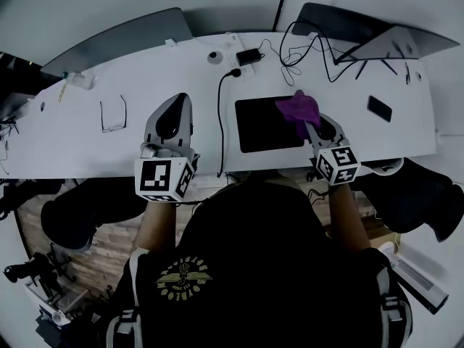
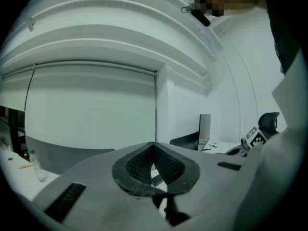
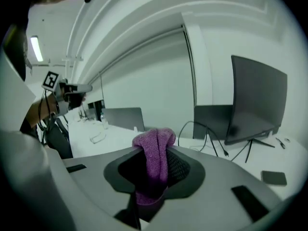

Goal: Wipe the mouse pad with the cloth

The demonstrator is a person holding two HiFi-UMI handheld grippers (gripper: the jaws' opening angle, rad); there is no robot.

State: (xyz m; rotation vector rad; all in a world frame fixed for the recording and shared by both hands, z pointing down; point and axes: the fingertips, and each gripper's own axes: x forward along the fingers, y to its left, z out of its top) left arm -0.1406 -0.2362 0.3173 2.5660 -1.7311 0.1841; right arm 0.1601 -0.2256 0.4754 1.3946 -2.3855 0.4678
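Observation:
A black mouse pad (image 1: 262, 125) lies on the white desk (image 1: 87, 143), right of centre. My right gripper (image 1: 310, 122) is shut on a purple cloth (image 1: 297, 109) that hangs over the pad's right part; whether it touches the pad I cannot tell. In the right gripper view the cloth (image 3: 154, 167) is pinched between the jaws, bunched at the top. My left gripper (image 1: 170, 114) hovers over the desk left of the pad, shut, with nothing between its pads (image 2: 139, 165).
A black cable (image 1: 220, 114) runs down the desk between the two grippers. Glasses (image 1: 112, 114) lie at the left. A power adapter (image 1: 249, 55), tangled wires (image 1: 308, 49) and a phone (image 1: 379, 108) sit at the back and right. A laptop stand (image 1: 395, 43) is far right.

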